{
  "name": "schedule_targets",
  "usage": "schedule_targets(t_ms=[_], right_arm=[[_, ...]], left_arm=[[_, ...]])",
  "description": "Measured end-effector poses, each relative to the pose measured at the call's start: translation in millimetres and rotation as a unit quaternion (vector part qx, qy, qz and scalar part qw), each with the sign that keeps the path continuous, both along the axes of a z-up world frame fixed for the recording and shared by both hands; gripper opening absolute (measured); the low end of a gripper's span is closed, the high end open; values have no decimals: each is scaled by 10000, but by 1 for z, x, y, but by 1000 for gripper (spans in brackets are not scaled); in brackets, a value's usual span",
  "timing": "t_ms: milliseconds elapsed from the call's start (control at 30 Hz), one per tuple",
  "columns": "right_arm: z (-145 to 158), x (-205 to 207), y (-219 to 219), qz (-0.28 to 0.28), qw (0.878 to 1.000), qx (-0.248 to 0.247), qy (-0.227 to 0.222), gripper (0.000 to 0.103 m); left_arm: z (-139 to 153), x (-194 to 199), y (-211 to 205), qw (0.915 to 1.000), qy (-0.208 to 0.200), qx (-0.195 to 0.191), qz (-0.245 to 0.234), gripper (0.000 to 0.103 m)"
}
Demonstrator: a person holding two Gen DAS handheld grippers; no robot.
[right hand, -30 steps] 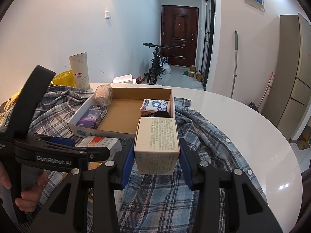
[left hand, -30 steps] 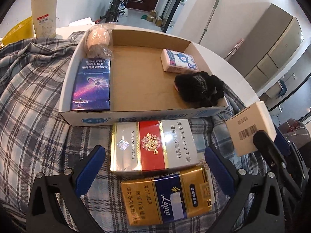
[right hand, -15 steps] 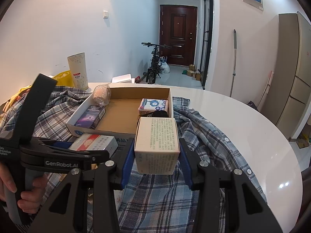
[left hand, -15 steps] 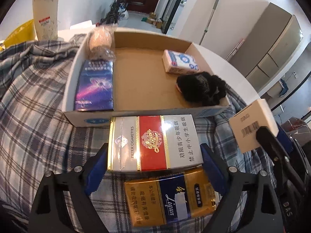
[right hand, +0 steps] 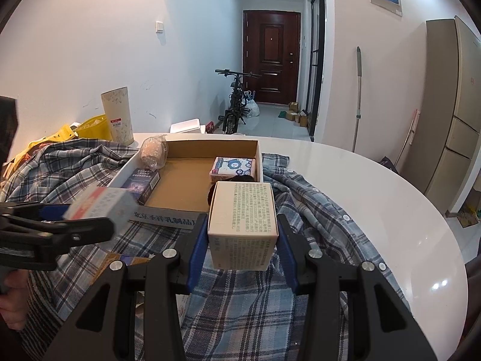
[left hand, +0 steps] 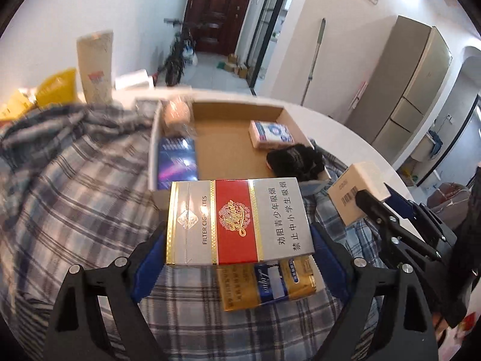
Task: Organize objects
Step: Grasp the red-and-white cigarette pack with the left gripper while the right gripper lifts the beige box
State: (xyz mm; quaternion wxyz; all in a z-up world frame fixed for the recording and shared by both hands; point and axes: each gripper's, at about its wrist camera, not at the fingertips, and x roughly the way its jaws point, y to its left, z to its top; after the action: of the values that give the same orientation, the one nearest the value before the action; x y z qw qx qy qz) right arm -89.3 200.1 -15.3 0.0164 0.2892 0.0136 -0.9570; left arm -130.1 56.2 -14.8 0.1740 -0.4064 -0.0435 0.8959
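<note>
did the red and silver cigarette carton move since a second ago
Yes. The red and silver cigarette carton, clamped in the left gripper, is lifted off the plaid shirt, now overlapping the cardboard tray.

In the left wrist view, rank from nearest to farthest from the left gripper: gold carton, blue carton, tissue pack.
1. gold carton: just below the left gripper, on the shirt.
2. blue carton: tray's left side.
3. tissue pack: tray's far right.

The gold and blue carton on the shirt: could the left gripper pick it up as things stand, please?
Probably not: the left gripper is shut on the red and silver carton, held above the gold and blue carton.
</note>
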Motion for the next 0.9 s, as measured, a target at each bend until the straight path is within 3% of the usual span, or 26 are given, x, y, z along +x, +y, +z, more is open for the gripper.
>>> schedule_targets(t_ms=[267, 433, 633, 900], right_arm=[[20, 3, 11, -228, 9994, -152, 193, 43], [48, 6, 13, -189, 9988, -349, 304, 43], [106, 5, -6, -114, 9953, -131, 948, 43], [127, -2, -20, -26, 9921, -95, 1250, 43]], left_arm=[[52, 18, -10, 9949, 965, -152, 231, 91], [100, 27, -13, 9841, 1723, -182, 395, 91], [146, 37, -16, 9762, 2131, -56, 408, 91], [162, 27, -9, 9731, 2264, -90, 414, 91]])
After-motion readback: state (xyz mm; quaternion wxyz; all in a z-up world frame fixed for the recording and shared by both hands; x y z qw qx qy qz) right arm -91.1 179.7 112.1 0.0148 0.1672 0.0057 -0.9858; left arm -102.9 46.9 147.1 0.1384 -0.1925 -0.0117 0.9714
